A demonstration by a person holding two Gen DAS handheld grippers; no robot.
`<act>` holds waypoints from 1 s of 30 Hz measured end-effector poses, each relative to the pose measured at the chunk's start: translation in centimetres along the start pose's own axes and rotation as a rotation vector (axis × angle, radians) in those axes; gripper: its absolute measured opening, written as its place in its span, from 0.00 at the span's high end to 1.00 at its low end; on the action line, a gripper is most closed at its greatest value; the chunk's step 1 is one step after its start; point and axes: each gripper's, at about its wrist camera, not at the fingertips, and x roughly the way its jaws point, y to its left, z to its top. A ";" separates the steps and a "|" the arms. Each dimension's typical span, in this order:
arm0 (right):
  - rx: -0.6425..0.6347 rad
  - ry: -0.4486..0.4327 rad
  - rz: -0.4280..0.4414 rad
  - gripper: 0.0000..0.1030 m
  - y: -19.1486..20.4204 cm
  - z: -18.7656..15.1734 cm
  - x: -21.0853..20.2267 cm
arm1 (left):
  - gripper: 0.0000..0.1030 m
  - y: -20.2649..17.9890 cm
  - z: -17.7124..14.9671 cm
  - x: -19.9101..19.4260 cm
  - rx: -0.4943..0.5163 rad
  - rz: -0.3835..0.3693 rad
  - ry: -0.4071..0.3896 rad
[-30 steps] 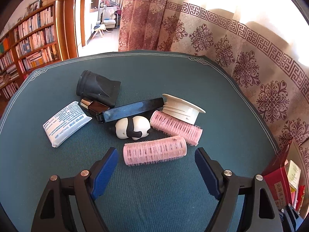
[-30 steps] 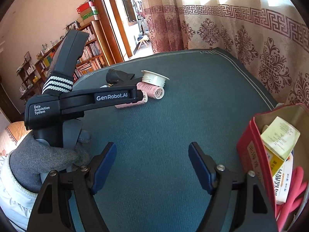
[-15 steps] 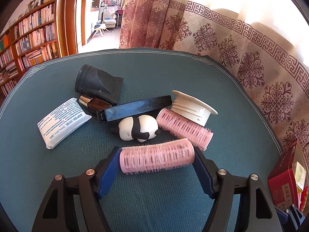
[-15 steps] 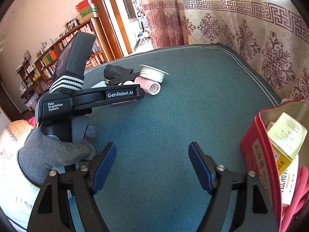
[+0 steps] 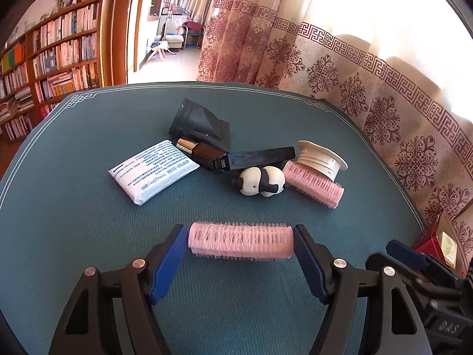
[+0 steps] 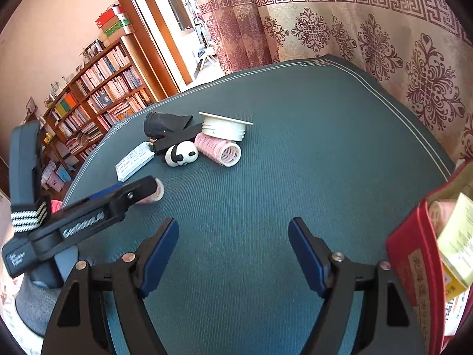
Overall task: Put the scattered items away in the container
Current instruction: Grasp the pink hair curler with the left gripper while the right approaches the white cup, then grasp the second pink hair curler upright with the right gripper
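Now the left claw [image 5: 241,244] was clenched endwise on a pink hair roller [image 5: 241,242], lifted off the bench [image 5: 88,207] since a second before; right claw [image 6: 233,253] released, red box [image 6: 414,266] beside it.

Left tool [image 5: 241,244] clamped, right tool [image 6: 233,250] spread wide.

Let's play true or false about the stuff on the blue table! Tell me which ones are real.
1. The left claw holds a pink hair roller. True.
2. The right claw is squeezing the panda toy. False: it is open and holds nothing.
3. Another pink roller lies beside the white spool. True.
4. The red box is empty. False: packets already sit inside.
5. The white packet lies on the black nozzle. False: it lies on the table.
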 end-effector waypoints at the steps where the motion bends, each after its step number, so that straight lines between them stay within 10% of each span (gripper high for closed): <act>1: 0.004 0.002 -0.009 0.23 0.0 0.5 0.5 | 0.28 0.0 -0.1 0.0 0.004 -0.003 0.000; 10: -0.062 -0.003 -0.072 0.23 1.5 4.8 3.9 | 0.28 0.2 -0.3 0.0 -0.004 -0.029 0.006; 30: -0.172 0.042 -0.015 0.66 3.4 3.9 6.0 | 0.28 0.3 -0.6 0.4 0.005 -0.023 0.022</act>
